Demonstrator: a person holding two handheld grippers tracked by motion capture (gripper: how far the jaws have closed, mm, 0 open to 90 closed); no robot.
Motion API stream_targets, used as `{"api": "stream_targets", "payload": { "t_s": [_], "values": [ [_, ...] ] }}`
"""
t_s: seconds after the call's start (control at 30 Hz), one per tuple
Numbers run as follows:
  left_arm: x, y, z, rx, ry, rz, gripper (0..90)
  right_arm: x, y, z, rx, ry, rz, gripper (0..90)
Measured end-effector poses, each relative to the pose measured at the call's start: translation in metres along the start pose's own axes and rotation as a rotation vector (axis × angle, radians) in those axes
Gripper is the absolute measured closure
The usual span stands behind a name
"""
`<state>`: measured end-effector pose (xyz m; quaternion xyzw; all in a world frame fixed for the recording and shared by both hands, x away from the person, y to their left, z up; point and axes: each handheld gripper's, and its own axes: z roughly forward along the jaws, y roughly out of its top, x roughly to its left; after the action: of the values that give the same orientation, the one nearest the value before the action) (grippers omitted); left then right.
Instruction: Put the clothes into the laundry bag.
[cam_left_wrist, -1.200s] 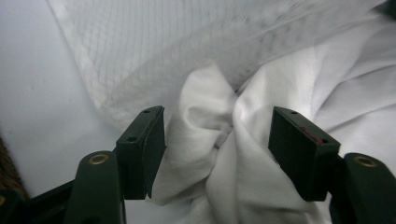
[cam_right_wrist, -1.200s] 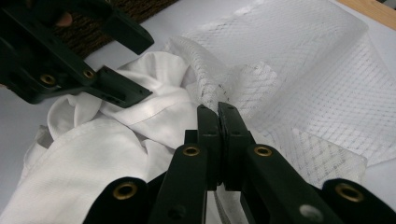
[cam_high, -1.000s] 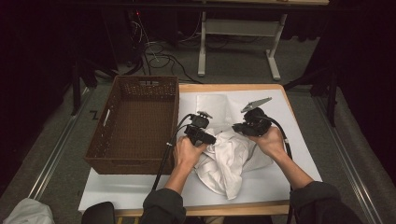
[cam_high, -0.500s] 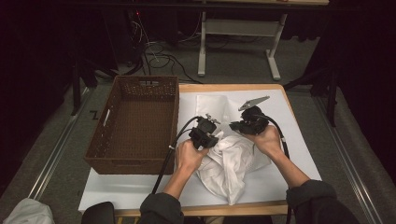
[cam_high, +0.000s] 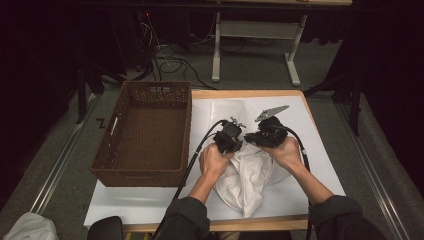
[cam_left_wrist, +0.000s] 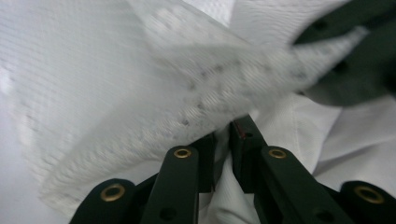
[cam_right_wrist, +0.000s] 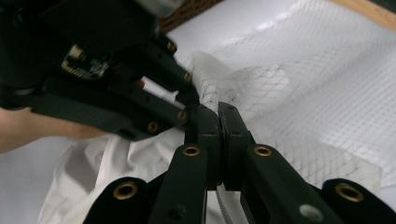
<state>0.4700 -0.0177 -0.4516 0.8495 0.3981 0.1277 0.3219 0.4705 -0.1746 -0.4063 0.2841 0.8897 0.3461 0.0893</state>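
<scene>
A brown wicker basket (cam_high: 142, 132) stands at the table's left. Right of it, the left gripper (cam_high: 234, 140), jaws closed on white mesh fabric (cam_left_wrist: 154, 88). Beside it, the right gripper (cam_high: 261, 137), jaws pinched on the same mesh above a crumpled white garment (cam_high: 247, 175) at centre near.

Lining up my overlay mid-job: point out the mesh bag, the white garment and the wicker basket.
mesh bag (cam_right_wrist: 327, 93), right gripper view, on its flat netted side.
white garment (cam_high: 250, 182), high view, on the bunched cloth near the table edge.
wicker basket (cam_high: 145, 175), high view, on its near wall.
</scene>
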Motion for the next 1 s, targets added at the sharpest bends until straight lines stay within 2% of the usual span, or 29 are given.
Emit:
{"api": "stream_targets", "payload": {
  "t_s": [0.1,0.23,0.33,0.53,0.63,0.73,0.8,0.87,0.93,1.0],
  "values": [
    [-0.002,0.003,0.001,0.012,0.033,0.010,75.2,-0.003,-0.006,0.004,0.011,0.002,0.019,90.0],
    [-0.004,0.002,-0.009,0.015,0.040,0.022,60.2,-0.004,-0.009,0.006,0.008,0.004,0.028,90.0],
    [-0.005,-0.001,-0.021,0.000,0.026,0.012,51.7,-0.004,-0.008,0.005,0.005,-0.002,0.012,90.0],
    [-0.004,-0.011,-0.040,0.004,0.045,-0.004,45.3,-0.005,-0.010,0.004,0.005,-0.012,0.019,90.0],
    [0.001,-0.017,-0.041,0.015,0.041,-0.022,44.1,-0.006,-0.010,0.003,0.006,-0.020,0.015,90.0],
    [0.003,-0.020,-0.036,0.038,0.015,-0.057,43.4,-0.006,-0.011,0.003,0.012,-0.024,0.022,90.0],
    [0.004,-0.021,-0.030,0.060,-0.001,-0.073,43.7,-0.007,-0.011,0.003,0.011,-0.023,0.023,90.0],
    [0.004,-0.022,-0.022,0.087,-0.010,-0.083,48.7,-0.007,-0.011,0.003,0.010,-0.023,0.019,90.0],
    [0.005,-0.024,-0.013,0.102,-0.019,-0.091,61.2,-0.007,-0.011,0.003,0.008,-0.024,0.024,90.0],
    [0.006,-0.025,-0.010,0.094,-0.037,-0.114,76.8,-0.007,-0.010,0.002,0.008,-0.024,0.025,90.0]
  ]
}}
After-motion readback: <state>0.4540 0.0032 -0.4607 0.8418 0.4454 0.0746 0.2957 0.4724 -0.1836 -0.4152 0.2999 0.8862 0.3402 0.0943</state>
